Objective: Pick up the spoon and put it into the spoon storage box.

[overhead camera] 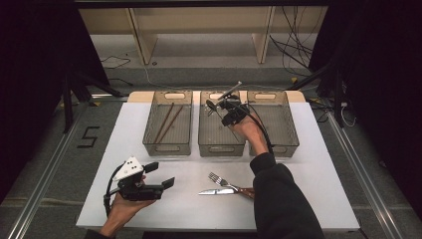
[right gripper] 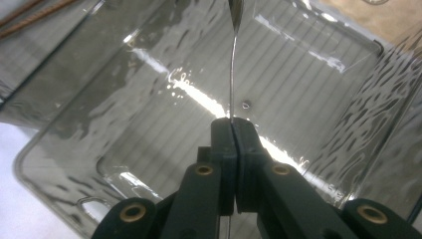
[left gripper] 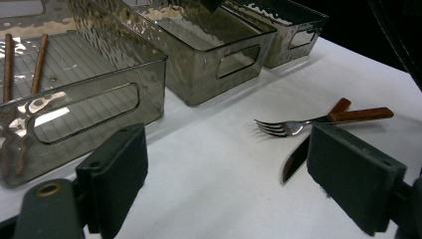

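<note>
Thin steel utensil [right gripper: 232, 59], ribbed smoky bin [right gripper: 89, 164]

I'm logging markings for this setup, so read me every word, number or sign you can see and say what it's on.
"5": a dark numeral marked on the grey floor, left of the table.
No readable text shows on the three bins, the fork, the knife or either gripper, in the high view or in the two gripper views.

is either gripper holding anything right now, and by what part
The right gripper has its jaws shut on a thin metal utensil, pinched along its slim handle above the middle bin. The left gripper is open, holding nothing.
</note>
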Demonstrator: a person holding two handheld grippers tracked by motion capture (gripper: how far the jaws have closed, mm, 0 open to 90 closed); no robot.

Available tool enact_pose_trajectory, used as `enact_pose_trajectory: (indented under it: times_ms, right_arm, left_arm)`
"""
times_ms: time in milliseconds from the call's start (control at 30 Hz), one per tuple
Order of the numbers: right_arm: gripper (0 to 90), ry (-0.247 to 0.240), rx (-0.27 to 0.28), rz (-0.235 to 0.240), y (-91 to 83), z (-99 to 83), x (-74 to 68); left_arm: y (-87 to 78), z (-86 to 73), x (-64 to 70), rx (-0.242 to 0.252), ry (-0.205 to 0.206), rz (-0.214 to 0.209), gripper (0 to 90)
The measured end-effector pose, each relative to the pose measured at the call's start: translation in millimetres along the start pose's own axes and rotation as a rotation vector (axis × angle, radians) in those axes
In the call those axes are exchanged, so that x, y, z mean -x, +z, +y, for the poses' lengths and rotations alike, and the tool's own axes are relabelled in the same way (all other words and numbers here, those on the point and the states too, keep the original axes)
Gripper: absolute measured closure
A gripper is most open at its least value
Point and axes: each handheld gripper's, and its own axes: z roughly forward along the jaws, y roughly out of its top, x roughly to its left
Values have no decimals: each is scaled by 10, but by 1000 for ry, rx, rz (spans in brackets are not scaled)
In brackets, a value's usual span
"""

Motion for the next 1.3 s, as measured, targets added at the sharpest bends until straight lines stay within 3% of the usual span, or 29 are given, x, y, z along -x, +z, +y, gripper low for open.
enact_pose_trajectory:
  times_ms: [133, 267, 333, 633, 967, 1300]
  right_arm:
    - [870, 8, -6, 6, 66, -3, -10]
    - [661, 12, -2, 34, 101, -3, -23]
    - [613, 7, 0, 37, 92, -1, -39]
    - [387, -38, 72, 70, -134, -44, -103]
    - [322, -124, 141, 118, -423, -251, -267]
    - [288, -156, 189, 137, -612, -504, -393]
  left_arm:
    - [-1, 0, 1, 0, 0, 0, 160]
    - [-3, 0, 0, 0, 1, 0, 160]
    - [-3, -1, 0, 1, 0, -1, 160]
    - [-1, -1, 2, 2, -2, 0, 160]
    - [-13, 1, -9, 7, -6, -1, 159]
    - [-23, 2, -15, 19, -12, 2, 159]
